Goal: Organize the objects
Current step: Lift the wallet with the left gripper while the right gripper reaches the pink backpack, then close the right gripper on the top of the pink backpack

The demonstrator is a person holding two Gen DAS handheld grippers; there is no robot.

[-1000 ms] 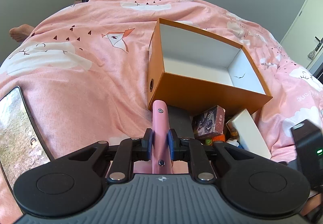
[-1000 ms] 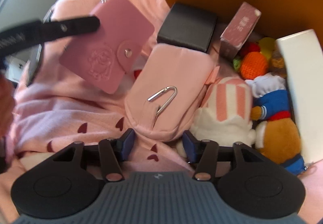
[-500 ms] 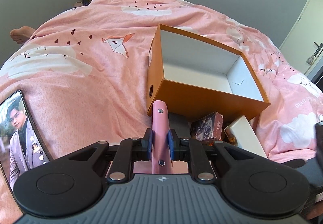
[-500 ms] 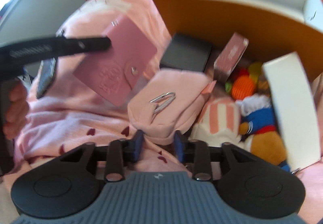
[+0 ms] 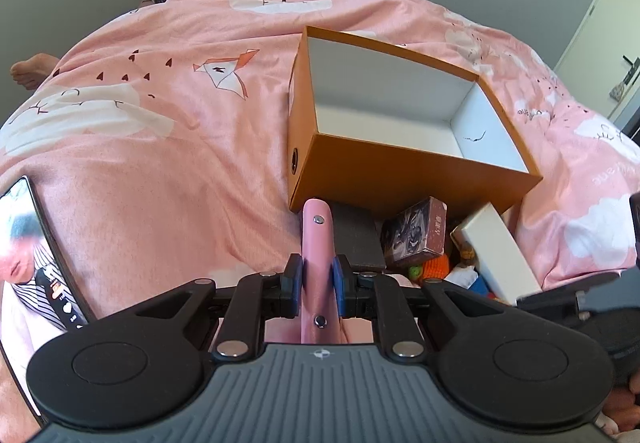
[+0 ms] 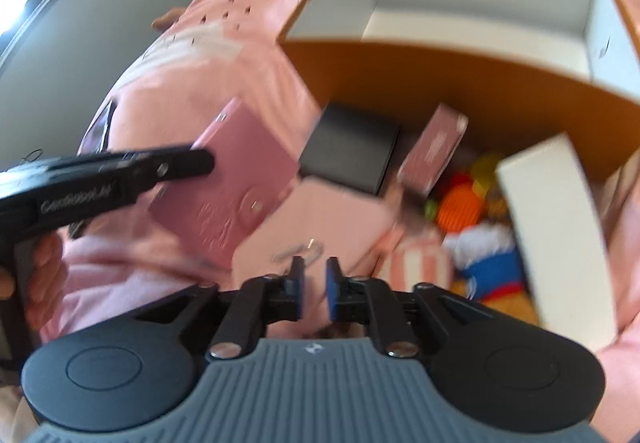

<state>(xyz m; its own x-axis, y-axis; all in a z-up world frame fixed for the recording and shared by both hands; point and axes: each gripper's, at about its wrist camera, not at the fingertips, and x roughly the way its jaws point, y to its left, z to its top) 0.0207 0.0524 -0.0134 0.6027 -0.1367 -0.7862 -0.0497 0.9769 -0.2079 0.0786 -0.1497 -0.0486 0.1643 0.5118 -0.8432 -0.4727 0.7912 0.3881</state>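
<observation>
My left gripper [image 5: 316,275] is shut on a pink snap-button card wallet [image 5: 316,243], seen edge-on between its blue pads. In the right wrist view the same wallet [image 6: 224,195] hangs flat from the left gripper [image 6: 196,165]. My right gripper [image 6: 315,275] has its jaws drawn close on the near edge of a pink fabric pouch [image 6: 320,219] with a metal clip. An orange box [image 5: 400,171], white inside and holding nothing, stands on the bed just beyond; in the right wrist view the orange box [image 6: 440,83] is blurred.
Against the box's front wall lie a black box [image 6: 352,151], a small patterned box [image 6: 434,147], a long white box [image 6: 556,223], an orange crocheted toy [image 6: 460,211] and plush toys [image 6: 484,259]. A lit phone [image 5: 32,251] lies at the left. A bare foot [image 5: 32,69] shows far left.
The right gripper's jaws closed from wide apart onto the pouch's near edge, and it rose and tilted so the box's inside came into view. The left gripper kept its hold on the wallet.
</observation>
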